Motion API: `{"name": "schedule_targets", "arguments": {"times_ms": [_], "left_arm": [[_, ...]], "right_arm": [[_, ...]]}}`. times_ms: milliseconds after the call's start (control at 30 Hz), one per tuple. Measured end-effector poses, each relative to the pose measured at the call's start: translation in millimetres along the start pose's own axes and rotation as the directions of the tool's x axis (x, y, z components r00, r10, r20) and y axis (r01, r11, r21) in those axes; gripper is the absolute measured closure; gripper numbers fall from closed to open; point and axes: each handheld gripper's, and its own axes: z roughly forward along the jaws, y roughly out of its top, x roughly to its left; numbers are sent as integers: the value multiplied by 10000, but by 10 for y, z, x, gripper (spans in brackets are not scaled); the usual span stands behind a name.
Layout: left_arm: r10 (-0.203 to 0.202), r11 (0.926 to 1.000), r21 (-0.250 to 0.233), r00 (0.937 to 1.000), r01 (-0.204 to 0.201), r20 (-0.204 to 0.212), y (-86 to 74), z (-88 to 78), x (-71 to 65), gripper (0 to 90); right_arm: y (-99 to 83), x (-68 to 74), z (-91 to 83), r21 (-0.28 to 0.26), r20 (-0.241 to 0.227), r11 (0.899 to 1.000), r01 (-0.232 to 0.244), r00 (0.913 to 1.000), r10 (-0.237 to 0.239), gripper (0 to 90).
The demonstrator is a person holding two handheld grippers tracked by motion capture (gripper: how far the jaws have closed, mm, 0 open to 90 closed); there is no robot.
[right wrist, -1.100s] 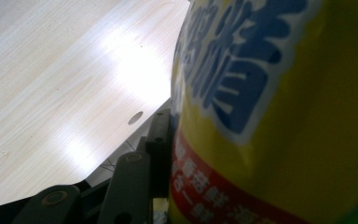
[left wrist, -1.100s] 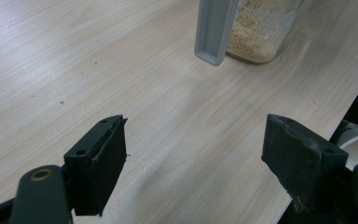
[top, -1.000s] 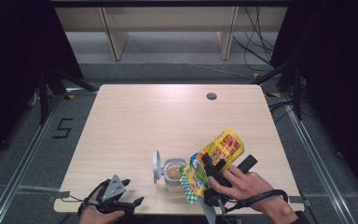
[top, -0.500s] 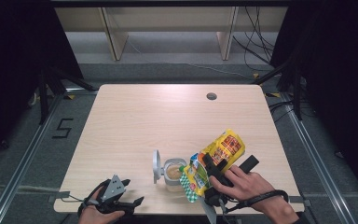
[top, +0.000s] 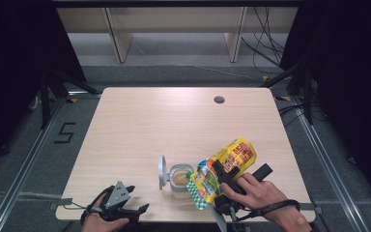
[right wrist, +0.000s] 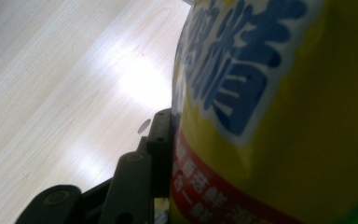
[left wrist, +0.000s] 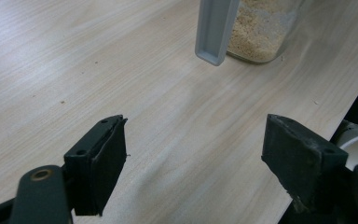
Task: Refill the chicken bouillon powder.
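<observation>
While the right tool [top: 225, 180] is clamped on the tilted bag [top: 224, 166], its low end just over the jar [top: 179, 180], a sudden tip could dump contents past the mouth onto the surface [top: 174, 125]. The jar, lid [top: 162, 171] hinged open, holds tan crumbs. The left tool [top: 125, 209], jaws apart, rests left of it, holding nothing.

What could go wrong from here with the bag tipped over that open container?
1. The yellow bag, clamped in the right hand-held gripper, is tilted at the open container; contents may miss its narrow mouth and scatter on the table.
2. The left hand-held gripper is open and apart, so nothing steadies the container; a nudge from the bag might tip it.
</observation>
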Motion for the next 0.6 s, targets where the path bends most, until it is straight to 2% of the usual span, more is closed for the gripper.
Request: {"name": "schedule_targets", "arguments": {"times_ms": [33, 67, 100, 133, 167, 267, 300, 567, 600], "left_arm": [[-60, 10000, 40, 10000, 60, 10, 0, 0, -3, 212], [3, 10000, 9, 10000, -3, 51, 1, -1, -1, 212], [100, 9999, -36, 9999, -101, -93, 2, 0, 3, 212], [105, 9999, -59, 9999, -105, -70, 2, -1, 4, 212], [113, 9999, -44, 9999, -113, -105, 2, -1, 5, 212], [91, 9999, -62, 9999, -92, -77, 2, -1, 3, 212], [136, 9999, -41, 9999, -136, -90, 3, -2, 5, 212], [-24, 10000, 3, 10000, 24, 47, 0, 2, -2, 212], [-24, 10000, 1, 10000, 24, 50, 0, 2, -3, 212]], "right_arm": [[-2, 7, 5, -51, 3, 10000, -53, 10000, 53, 664], [-13, -12, 13, -173, 86, 9994, 311, 9995, -310, 664], [-16, -5, 9, -103, 283, 9996, 250, 9993, -247, 664], [-20, -11, 8, -140, 311, 9995, 278, 9991, -274, 664], [-12, 18, -1, -17, 255, 9998, -201, 9995, 202, 664], [-17, 17, -3, -28, 250, 9998, -189, 9995, 189, 664], [-17, 40, -10, 30, 283, 9987, -516, 9983, 515, 665], [-22, 72, -12, 47, 164, 9977, -680, 9976, 679, 666], [-37, 46, -1, -64, 241, 9998, -182, 9995, 183, 666]]}}
